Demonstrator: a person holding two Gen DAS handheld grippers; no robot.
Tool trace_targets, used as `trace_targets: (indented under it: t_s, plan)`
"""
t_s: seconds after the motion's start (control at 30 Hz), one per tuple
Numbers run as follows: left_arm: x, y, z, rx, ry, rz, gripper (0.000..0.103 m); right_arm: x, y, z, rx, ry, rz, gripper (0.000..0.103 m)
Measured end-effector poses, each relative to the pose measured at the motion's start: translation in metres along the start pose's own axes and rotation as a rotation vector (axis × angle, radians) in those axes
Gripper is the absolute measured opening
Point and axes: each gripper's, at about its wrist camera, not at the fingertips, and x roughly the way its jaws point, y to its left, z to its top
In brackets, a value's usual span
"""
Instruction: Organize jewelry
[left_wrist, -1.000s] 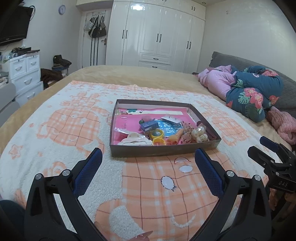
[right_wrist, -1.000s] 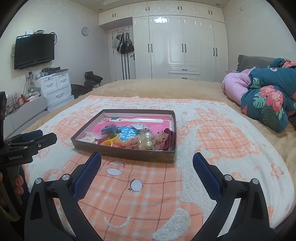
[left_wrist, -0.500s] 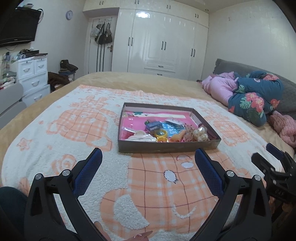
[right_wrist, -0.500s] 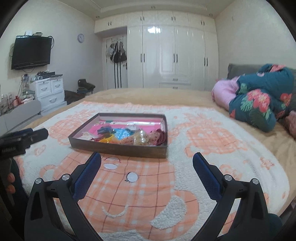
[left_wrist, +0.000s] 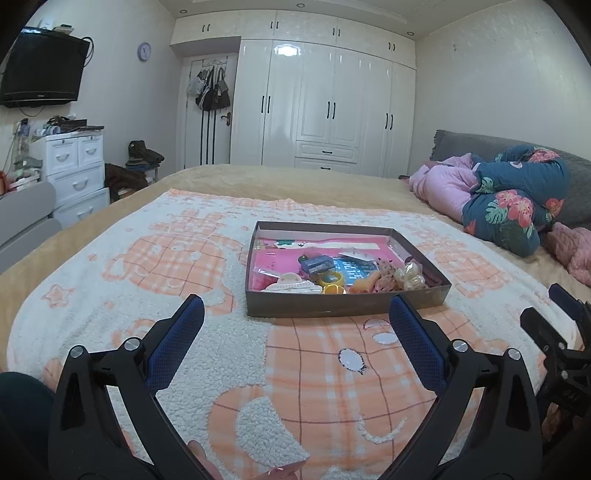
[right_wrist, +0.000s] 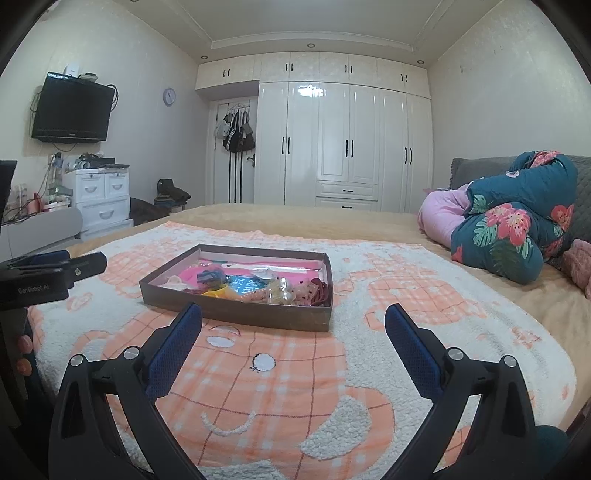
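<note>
A shallow brown cardboard box (left_wrist: 325, 308) sits on the orange-and-white blanket in the middle of the bed; it also shows in the right wrist view (right_wrist: 236, 312). It holds a pink liner, a white hair claw (left_wrist: 291, 286), yellow rings (left_wrist: 332, 282), a blue card (left_wrist: 351, 271) and pearl-like pieces (left_wrist: 410, 278). My left gripper (left_wrist: 295, 325) is open and empty, held back from the box's near wall. My right gripper (right_wrist: 293, 332) is open and empty, near the box's near right corner.
A folded floral quilt (left_wrist: 517, 206) and pink bedding (left_wrist: 443, 184) lie at the right by the grey headboard. White wardrobes (left_wrist: 325, 107) stand at the back, a white drawer unit (left_wrist: 74, 166) and a wall TV (left_wrist: 40, 72) at the left. The blanket (left_wrist: 166, 258) surrounds the box.
Both grippers have drawn back and lowered, tilting up, so the box looks farther and more of the room shows. Both stay open. The box's contents have not moved.
</note>
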Motion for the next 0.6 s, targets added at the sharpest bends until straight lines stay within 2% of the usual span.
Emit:
trace_targets:
  t_s: [0.13,0.6]
  plan:
    - [-0.0007,0.0015,0.0008,-0.007,-0.006,-0.001,0.092,-0.0027,-0.0016,0.0020,0.006,-0.023,-0.004,0.097]
    - [-0.0043,0.0015,0.0036,-0.008,-0.017,-0.011,0.092,-0.0044,-0.0011,0.0022,0.006,-0.023,0.000,0.097]
